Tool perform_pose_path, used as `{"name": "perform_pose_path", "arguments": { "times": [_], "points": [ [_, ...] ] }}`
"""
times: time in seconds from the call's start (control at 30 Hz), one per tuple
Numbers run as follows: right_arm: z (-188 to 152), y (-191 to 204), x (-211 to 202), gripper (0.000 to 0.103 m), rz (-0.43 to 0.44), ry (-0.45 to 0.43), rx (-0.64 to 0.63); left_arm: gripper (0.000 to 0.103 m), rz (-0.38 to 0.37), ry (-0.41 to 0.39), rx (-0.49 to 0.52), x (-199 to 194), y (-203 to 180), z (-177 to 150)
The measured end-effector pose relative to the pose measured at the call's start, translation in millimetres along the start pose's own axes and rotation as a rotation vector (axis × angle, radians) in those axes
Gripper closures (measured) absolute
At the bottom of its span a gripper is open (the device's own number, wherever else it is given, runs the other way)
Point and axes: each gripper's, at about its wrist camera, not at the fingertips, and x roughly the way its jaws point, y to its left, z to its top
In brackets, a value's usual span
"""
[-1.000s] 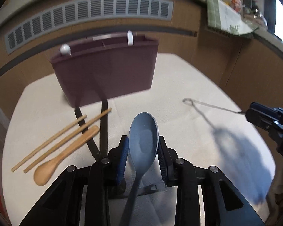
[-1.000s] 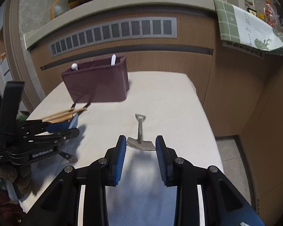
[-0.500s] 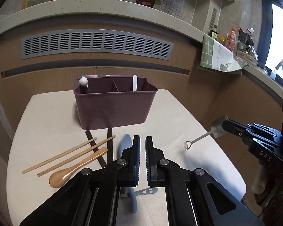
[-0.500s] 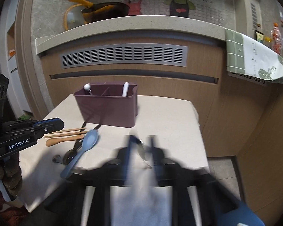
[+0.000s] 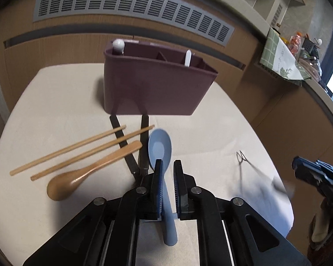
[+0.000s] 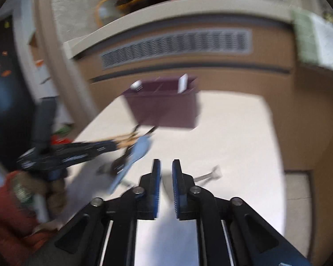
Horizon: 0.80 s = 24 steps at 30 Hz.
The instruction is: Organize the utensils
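Observation:
A maroon divided utensil caddy [image 5: 155,88] stands at the back of the white table, with a white-knobbed utensil and a white handle in it. My left gripper [image 5: 166,168] hovers over a blue spoon [image 5: 160,150] lying on the table, its jaws narrowly apart on either side of the handle. Two chopsticks [image 5: 77,148], a wooden spoon [image 5: 86,170] and two dark utensils [image 5: 131,155] lie to its left. My right gripper [image 6: 166,170] is narrowly open and empty. A small metal spatula [image 6: 207,174] lies just to its right; it also shows in the left wrist view [image 5: 250,166].
The table [image 5: 55,102] has a rounded front edge and a drop on the right. A wooden counter front with a vent grille [image 5: 131,6] runs behind it. A green checked cloth [image 5: 279,59] hangs at the right. The right wrist view is motion-blurred.
My left gripper came down over the blue spoon and opened slightly. The metal spatula, held up by my right gripper half a second ago, now lies on the table.

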Motion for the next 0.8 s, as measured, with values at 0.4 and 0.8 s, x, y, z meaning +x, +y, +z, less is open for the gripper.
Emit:
{"name": "perform_pose_path", "arguments": {
  "times": [0.4,0.8],
  "points": [
    [-37.8,-24.2,34.4,0.072,-0.043,0.181,-0.004,0.083,0.014,0.021,-0.016,-2.8,12.4,-16.1],
    [-56.2,-17.7,55.1,0.071,-0.169,0.218,0.109,0.077,0.085,0.007,-0.004,-7.2,22.3,-20.8]
  ]
}}
